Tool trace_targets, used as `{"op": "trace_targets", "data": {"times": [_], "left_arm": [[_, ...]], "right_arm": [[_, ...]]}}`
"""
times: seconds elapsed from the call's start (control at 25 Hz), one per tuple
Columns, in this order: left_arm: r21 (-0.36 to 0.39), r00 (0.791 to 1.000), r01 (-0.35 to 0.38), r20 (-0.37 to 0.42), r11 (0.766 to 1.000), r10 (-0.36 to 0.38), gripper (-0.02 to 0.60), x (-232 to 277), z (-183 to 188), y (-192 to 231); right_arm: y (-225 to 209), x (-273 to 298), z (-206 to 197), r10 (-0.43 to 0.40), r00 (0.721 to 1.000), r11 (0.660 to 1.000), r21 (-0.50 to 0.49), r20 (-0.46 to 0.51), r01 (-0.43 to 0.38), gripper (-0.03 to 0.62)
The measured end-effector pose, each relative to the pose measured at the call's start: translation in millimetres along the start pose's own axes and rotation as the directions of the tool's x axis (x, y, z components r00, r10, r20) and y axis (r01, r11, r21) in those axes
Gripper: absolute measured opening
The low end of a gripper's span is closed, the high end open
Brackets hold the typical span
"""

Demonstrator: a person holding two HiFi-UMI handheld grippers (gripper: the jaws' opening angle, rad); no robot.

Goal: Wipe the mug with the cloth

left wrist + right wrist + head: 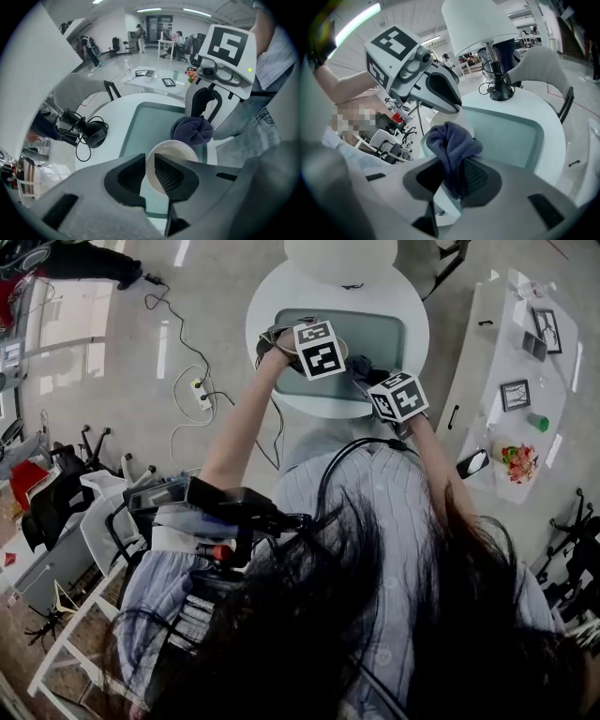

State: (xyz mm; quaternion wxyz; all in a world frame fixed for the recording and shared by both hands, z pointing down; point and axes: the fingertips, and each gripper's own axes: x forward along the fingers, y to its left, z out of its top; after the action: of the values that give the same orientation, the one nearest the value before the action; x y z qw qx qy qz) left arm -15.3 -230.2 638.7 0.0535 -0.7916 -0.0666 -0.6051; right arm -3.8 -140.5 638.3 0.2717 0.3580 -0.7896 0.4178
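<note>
A white mug (174,151) is held over the teal tray (140,126), and my left gripper (150,158) is shut on its near rim. A dark blue cloth (449,146) is bunched between the jaws of my right gripper (452,171), which is shut on it. In the left gripper view the cloth (193,131) rests against the mug's far side. The mug (458,121) shows white behind the cloth in the right gripper view. In the head view the two marker cubes (319,350) (398,395) sit close together over the tray and hide the mug.
The tray lies on a small round white table (272,306) with a white lamp (480,23) and black headphones with cables (89,133) at its back. A long side table (520,381) with small items stands to the right. A power strip (200,395) lies on the floor.
</note>
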Motion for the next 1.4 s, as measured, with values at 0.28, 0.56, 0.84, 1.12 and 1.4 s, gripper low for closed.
{"op": "trace_targets", "data": {"times": [0.28, 0.56, 0.84, 1.12, 1.4], "left_arm": [[-0.021, 1.0, 0.006, -0.006, 1.0, -0.006, 0.057, 7, -1, 3], [-0.287, 0.998, 0.034, 0.062, 0.957, -0.017, 0.057, -2, -9, 6], [-0.543, 0.986, -0.015, 0.133, 0.839, 0.103, 0.057, -4, -24, 21], [-0.823, 0.96, -0.072, 0.095, 0.564, 0.262, 0.055, -10, -50, 31], [-0.96, 0.941, -0.045, 0.052, 0.276, 0.334, 0.055, -17, -67, 28]], "right_arm": [[-1, 1, 0, -0.01, 1.0, 1.0, 0.014, 0.007, 0.01, 0.098], [-1, 0, 5, -0.024, 1.0, 1.0, 0.02, 0.02, 0.024, 0.098], [-7, 4, 13, -0.031, 0.999, 1.0, 0.0, 0.01, 0.031, 0.098], [-2, 13, 18, -0.022, 1.0, 0.999, -0.033, -0.014, 0.022, 0.098], [4, 22, 19, -0.009, 0.999, 0.998, -0.056, -0.032, 0.007, 0.098]]}}
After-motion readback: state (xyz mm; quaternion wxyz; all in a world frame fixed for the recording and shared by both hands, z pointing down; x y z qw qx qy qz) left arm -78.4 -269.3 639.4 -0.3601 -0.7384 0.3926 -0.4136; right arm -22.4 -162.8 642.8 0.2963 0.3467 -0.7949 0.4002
